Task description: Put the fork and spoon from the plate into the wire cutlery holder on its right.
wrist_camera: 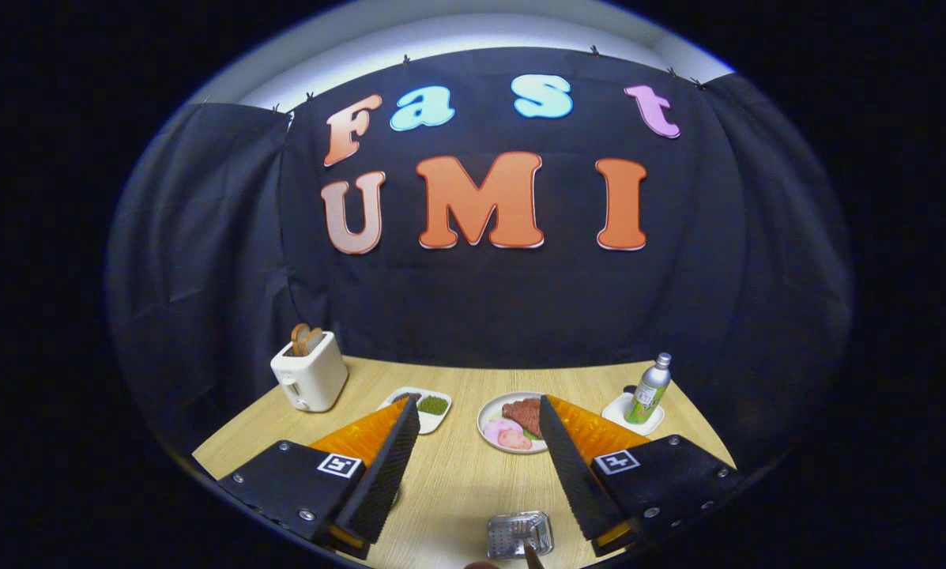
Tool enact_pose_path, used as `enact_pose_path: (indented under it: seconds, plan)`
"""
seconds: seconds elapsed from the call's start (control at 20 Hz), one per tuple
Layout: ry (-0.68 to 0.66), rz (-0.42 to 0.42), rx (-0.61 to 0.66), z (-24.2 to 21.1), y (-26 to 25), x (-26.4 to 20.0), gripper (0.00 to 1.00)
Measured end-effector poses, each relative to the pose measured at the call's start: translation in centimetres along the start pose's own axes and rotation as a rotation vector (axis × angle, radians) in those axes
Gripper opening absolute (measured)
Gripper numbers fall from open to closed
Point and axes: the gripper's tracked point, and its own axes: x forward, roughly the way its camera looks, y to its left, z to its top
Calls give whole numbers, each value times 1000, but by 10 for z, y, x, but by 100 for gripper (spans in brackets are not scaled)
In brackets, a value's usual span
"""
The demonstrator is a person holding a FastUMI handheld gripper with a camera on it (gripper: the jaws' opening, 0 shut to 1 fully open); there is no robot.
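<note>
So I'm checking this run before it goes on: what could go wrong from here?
The gripper is open, nothing between its fingers. The wire cutlery holder sits low between them, a utensil handle showing at it, so closing or dropping could knock it. The food plate just beyond could get bumped.
</note>
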Motion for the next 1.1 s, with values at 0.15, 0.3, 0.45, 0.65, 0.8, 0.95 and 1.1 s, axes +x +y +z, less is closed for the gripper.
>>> enact_pose_path:
  seconds: [0.15,0.3,0.45,0.65,0.8,0.95,1.1]
  plan:
    - [-95,30,-23,19,34,-5,96]
    - [-117,48,-37,19,64,1,97]
    - [-73,94,-26,0,100,12,97]
    - [38,154,-26,-45,147,26,97]
    - [104,192,-23,-66,176,34,97]
    - [194,214,-40,-92,197,43,97]
    - [331,208,-48,-127,208,50,97]
